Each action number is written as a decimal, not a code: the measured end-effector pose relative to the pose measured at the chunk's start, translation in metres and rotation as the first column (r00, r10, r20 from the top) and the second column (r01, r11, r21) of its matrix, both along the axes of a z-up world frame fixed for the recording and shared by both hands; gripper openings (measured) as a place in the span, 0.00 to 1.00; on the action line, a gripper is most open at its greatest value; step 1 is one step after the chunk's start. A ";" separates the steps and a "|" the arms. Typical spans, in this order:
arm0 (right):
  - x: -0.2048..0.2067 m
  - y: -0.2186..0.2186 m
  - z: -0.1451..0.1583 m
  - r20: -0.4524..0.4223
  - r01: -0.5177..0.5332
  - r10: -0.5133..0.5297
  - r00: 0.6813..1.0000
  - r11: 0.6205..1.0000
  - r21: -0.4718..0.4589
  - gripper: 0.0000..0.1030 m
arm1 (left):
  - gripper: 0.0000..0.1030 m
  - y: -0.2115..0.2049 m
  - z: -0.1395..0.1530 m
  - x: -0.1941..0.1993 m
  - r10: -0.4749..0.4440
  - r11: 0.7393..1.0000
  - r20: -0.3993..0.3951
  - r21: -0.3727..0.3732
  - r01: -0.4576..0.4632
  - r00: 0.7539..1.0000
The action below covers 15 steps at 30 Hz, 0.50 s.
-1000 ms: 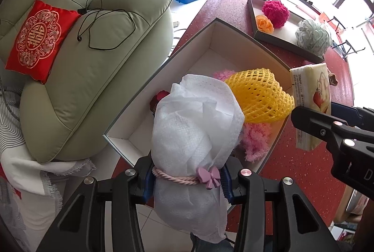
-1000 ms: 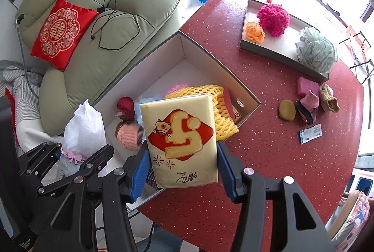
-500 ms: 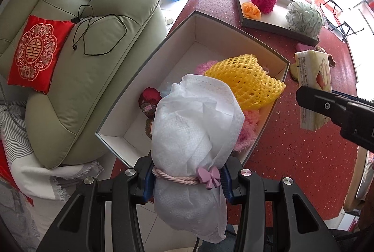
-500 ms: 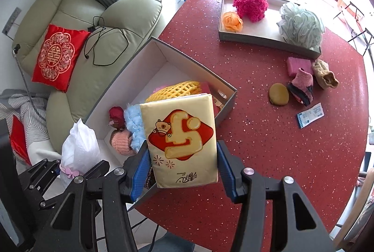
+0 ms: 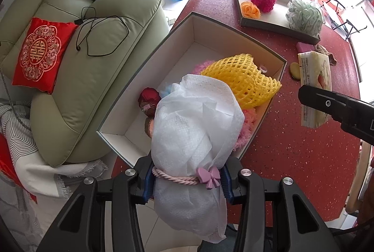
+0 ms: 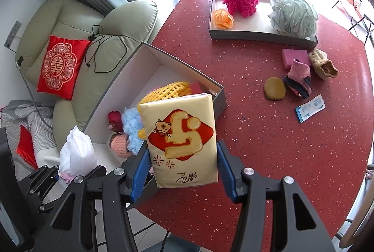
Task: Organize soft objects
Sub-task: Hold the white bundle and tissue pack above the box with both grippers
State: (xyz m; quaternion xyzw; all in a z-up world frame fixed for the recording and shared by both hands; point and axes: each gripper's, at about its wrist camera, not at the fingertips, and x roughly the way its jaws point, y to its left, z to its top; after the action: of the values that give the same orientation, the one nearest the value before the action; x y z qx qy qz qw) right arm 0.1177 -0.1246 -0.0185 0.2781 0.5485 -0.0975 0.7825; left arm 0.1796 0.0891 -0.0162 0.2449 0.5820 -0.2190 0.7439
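Note:
My left gripper (image 5: pixel 187 176) is shut on a white fabric pouch (image 5: pixel 196 125) tied with a pink cord and bow, held above the near end of a deep white box (image 5: pixel 177 46). The box holds a yellow foam net (image 5: pixel 243 78), a red flower (image 5: pixel 148 97) and pink fluffy items. My right gripper (image 6: pixel 181 159) is shut on a yellow tissue pack (image 6: pixel 181 142) with a red diamond print, held above the box's near right corner (image 6: pixel 219 97). The pouch also shows in the right wrist view (image 6: pixel 77 153).
A shallow tray (image 6: pixel 257 34) at the back holds an orange rose, a magenta pompom and a green bath puff. A pink sponge (image 6: pixel 295 57), socks (image 6: pixel 299 78), a brown disc (image 6: pixel 274 88) and a ticket (image 6: pixel 309 108) lie on the red table. A green armchair (image 5: pixel 93 53) stands left.
Both grippers have risen and pulled back from the box, so the box and table look smaller and farther. Each keeps its hold on its item.

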 end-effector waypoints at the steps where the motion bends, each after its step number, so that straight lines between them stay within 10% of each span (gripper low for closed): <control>1: 0.000 0.000 0.000 0.002 -0.001 0.001 1.000 1.000 0.000 0.56 | 0.45 0.001 0.000 0.000 0.002 1.000 0.000 -0.001 -0.002 1.000; 15: -0.003 0.002 0.005 0.012 0.001 -0.001 1.000 1.000 -0.012 0.56 | 0.45 0.003 0.007 -0.001 -0.003 1.000 0.015 -0.022 0.004 1.000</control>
State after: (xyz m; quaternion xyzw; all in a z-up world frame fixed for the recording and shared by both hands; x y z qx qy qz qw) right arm 0.1147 -0.1226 -0.0132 0.2744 0.5432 -0.0994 0.7873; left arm 0.1785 0.0924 -0.0091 0.2392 0.5734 -0.2250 0.7506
